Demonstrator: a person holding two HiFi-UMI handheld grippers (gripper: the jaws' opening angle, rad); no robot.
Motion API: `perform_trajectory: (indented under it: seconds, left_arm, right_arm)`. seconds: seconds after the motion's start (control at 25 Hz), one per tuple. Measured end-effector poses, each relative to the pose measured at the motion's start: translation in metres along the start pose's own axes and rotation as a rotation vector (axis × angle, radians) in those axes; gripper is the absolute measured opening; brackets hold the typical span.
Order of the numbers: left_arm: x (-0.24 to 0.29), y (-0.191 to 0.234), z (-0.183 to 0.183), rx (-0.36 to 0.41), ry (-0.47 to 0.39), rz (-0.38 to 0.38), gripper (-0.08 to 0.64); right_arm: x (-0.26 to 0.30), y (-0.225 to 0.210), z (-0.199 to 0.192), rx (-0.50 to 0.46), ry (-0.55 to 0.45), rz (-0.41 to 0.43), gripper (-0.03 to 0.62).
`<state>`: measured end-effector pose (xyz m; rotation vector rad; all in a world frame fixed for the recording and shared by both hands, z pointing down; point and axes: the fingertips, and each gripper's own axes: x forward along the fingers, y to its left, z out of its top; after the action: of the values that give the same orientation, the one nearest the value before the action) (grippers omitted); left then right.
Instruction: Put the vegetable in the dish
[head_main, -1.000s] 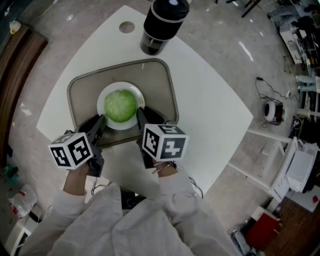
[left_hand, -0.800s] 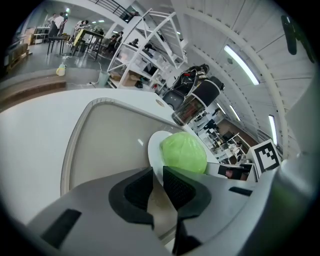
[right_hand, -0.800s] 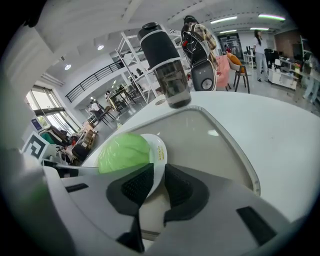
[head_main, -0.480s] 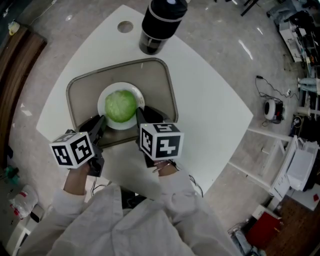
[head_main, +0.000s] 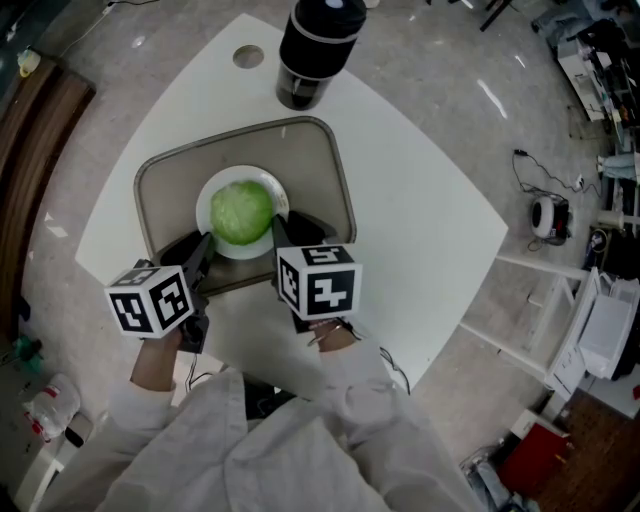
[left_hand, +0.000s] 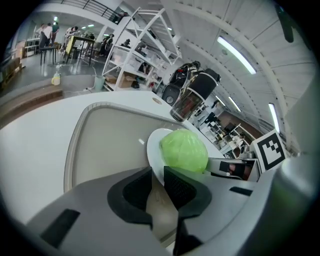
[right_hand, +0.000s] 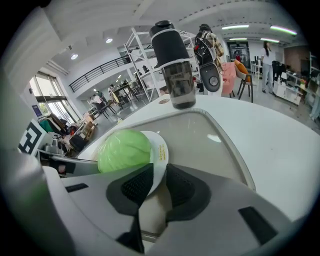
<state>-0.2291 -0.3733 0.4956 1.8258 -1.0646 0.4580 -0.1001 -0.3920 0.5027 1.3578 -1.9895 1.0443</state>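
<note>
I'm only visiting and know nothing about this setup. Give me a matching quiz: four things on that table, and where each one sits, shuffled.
Things:
1. cabbage
2. dish
3. tray
4. black canister

Places:
A. standing on the table, beyond the tray
B. inside the tray
C. on the dish
D. flat on the table, around the dish

Pairs: 1-C, 2-B, 3-D, 4-A
</note>
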Motion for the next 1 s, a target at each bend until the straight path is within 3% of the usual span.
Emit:
perform_trajectory:
  seconds: [0.32,0.56,1.0]
  left_arm:
    - [-0.004,-0.003,0.001,0.065,-0.001,0.02,0.081]
    - [-0.011,-0.011,0.0,0.061,-0.02,0.017,0.081]
    - [-0.046,-0.078,-0.011,0.146,-0.142,0.001,0.08]
  right_arm:
    - [-0.006,0.001,-0.002,-0.051,-0.013,-0.005,0.067]
    - [-0.019,0.011,-0.009,-0.066,-0.013,0.041,0.067]
    - [-0.086,0.026,-0.016,-0.148,-0.102,0.134,0.061]
